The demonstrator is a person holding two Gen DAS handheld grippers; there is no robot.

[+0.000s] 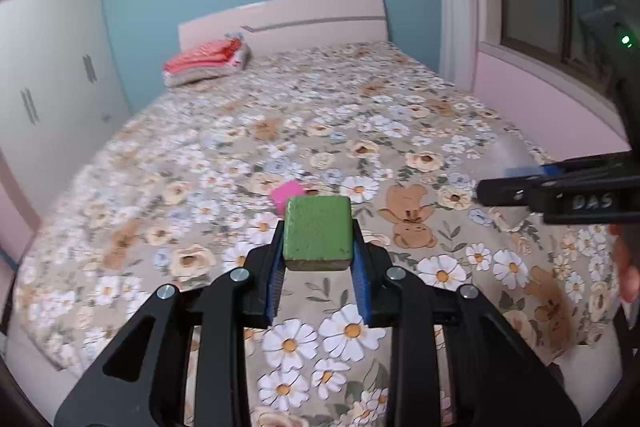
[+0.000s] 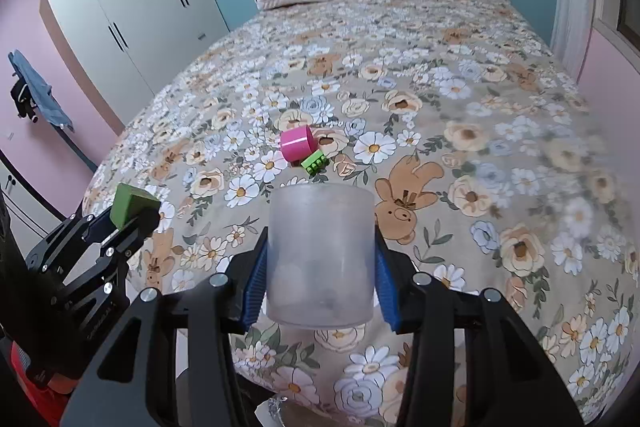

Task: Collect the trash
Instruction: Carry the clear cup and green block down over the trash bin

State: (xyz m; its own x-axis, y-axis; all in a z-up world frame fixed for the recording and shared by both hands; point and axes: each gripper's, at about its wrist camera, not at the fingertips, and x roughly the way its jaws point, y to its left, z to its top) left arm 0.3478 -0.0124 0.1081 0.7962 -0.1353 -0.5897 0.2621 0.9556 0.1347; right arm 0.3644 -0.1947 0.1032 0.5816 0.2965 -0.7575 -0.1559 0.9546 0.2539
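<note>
Green, rough-faced block (image 1: 317, 233) clenched in left gripper (image 1: 318, 267); frosted translucent cup (image 2: 321, 255) clamped in right gripper (image 2: 320, 279); pink cup (image 2: 297, 143) lies ahead.

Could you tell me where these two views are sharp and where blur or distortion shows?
Left wrist: green block in the left claw is sharp, bedspread smeared, edges bowed. Right wrist: frosted cup in the right claw crisp, bed's right side blurred.

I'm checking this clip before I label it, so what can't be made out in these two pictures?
- Small green brick: left wrist view, hidden behind the held green block.
- Pink cup: left wrist view, mostly covered by that block.
- Frosted cup contents: right wrist view, cloudy wall blurs them.
- Right gripper: left wrist view, cut off by edge.
</note>
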